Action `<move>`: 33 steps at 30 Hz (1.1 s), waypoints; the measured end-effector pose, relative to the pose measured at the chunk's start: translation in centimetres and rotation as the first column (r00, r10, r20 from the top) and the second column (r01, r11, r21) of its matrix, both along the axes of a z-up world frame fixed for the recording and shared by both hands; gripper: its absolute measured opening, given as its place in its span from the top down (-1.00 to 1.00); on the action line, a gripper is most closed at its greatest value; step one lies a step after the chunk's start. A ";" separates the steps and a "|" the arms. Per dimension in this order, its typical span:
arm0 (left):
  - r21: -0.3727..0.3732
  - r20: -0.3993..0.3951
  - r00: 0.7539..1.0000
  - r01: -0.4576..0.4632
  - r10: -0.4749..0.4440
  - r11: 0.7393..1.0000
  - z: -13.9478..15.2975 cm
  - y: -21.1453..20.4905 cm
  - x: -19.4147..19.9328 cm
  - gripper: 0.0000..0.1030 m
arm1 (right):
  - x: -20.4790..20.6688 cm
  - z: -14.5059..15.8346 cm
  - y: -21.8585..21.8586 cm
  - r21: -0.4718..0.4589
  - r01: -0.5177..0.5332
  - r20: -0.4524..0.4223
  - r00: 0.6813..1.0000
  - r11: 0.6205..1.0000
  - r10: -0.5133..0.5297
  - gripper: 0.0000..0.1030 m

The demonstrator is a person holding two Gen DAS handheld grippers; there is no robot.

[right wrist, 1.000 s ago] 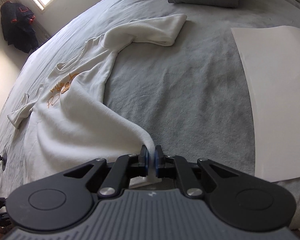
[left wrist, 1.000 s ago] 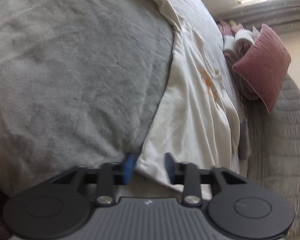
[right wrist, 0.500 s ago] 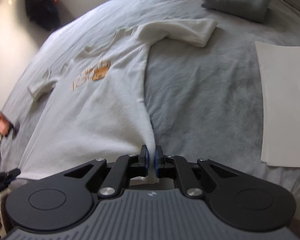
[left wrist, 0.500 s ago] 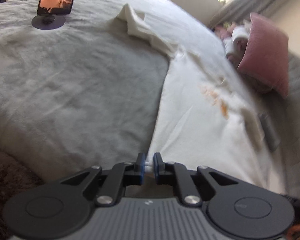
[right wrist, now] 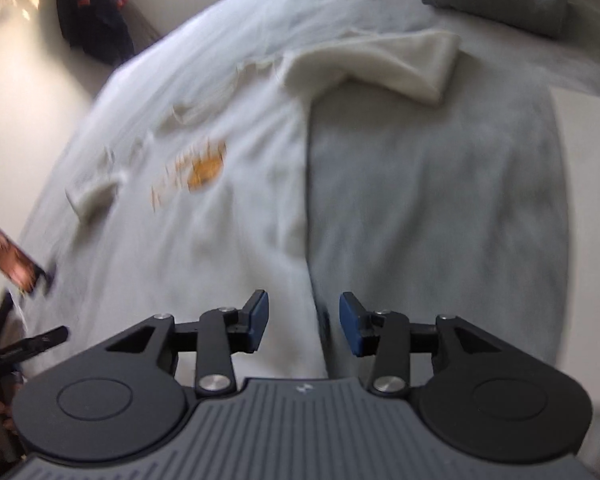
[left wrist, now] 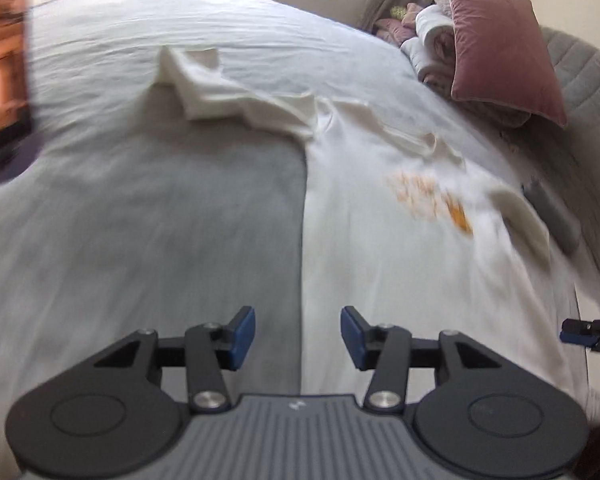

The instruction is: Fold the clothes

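Both grippers have just let go: the left gripper and right gripper have been opening and now stand apart over the hem corners, nothing pinched. The white sweatshirt lies spread face-up on the grey bed, sleeves out. No fold made yet; everything remains.

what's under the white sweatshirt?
The white sweatshirt lies flat on the grey blanket, which shows all around it. Anything directly beneath the fabric is covered.
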State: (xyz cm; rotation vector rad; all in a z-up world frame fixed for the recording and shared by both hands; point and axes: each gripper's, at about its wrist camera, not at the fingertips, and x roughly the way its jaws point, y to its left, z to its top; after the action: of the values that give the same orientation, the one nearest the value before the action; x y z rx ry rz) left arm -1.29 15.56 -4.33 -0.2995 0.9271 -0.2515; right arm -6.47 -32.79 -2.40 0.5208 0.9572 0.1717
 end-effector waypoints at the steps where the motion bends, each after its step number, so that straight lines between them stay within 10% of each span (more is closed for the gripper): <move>1: -0.022 -0.016 1.000 -0.006 0.006 1.000 -0.4 -0.2 1.6 0.11 | 1.4 -0.5 -0.2 0.035 0.009 0.001 1.000 0.999 -0.009 0.15; 11: -0.245 -0.028 0.992 -0.124 0.121 0.961 -3.5 -0.1 10.2 0.41 | 10.9 -4.3 -0.6 0.227 0.063 0.020 0.997 0.972 -0.070 0.23; 14: -0.277 -0.016 0.989 -0.143 0.144 0.950 -4.0 0.0 10.9 0.77 | 11.7 -5.3 -0.8 0.252 0.079 0.038 0.995 0.964 -0.092 0.91; 16: -0.251 0.002 0.987 -0.153 0.159 0.956 -3.9 -0.2 11.1 0.97 | 11.7 -5.8 -1.2 0.270 0.101 0.033 0.993 0.958 -0.114 0.92; 21: -0.143 0.040 0.987 -0.147 0.154 0.979 -3.1 -1.4 11.0 0.97 | 11.5 -4.4 -1.5 0.163 0.119 0.045 0.991 0.979 -0.128 0.92; 28: -0.119 0.063 0.988 -0.132 0.140 0.984 -2.1 -1.2 10.4 0.76 | 11.5 -4.2 -1.7 0.193 0.067 0.039 0.996 0.979 -0.076 0.42; 33: -0.102 0.045 0.997 -0.059 0.064 0.993 -2.1 -2.0 10.1 0.56 | 10.9 -4.6 -2.7 0.240 0.041 -0.024 0.999 0.970 -0.036 0.46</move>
State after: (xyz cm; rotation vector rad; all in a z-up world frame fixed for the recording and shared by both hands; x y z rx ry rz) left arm 8.80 13.57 -6.47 -0.4126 0.8573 -0.2480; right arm 4.38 -35.51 -7.03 0.7651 0.9504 0.2499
